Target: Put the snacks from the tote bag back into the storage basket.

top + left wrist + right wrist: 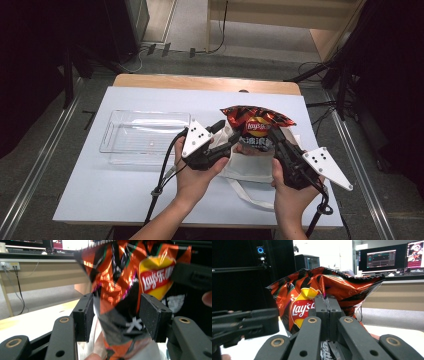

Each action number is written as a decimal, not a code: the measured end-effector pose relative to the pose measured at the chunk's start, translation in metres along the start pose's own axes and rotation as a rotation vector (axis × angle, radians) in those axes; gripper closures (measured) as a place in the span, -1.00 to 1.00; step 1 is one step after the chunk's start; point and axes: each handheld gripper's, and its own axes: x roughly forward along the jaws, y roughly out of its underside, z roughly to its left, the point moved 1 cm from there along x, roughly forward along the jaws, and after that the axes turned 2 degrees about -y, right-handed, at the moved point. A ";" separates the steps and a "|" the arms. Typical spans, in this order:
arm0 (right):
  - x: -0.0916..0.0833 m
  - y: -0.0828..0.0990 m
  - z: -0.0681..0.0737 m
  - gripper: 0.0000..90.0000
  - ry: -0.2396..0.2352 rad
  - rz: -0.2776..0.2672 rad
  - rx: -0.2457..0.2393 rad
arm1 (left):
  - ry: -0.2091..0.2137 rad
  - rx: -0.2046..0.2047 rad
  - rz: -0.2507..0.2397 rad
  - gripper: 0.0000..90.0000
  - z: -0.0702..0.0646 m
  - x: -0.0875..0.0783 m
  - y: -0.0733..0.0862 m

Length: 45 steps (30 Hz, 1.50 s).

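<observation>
Chip bag (256, 125) stands half inside white tote bag (250, 167) on desk (125, 195). Right gripper (276, 136) jaws pinched on the chip bag; left gripper (227, 145) jaws wide, straddling it. Likely mid-transfer; clear tray (145, 132) sits empty

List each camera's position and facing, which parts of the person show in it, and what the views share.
High view: above the person's side, looking forward and down at the table; both forearms and hands show.
Left gripper view: on the left gripper, looking along its open jaws, which stand either side of the chip bag.
Right gripper view: on the right gripper, its jaws shut on the bag.
All three share the chip bag.
</observation>
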 end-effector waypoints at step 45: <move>-0.013 0.042 -0.021 -0.20 0.039 0.147 -0.112 | 0.041 0.005 -0.088 1.00 0.023 -0.019 -0.036</move>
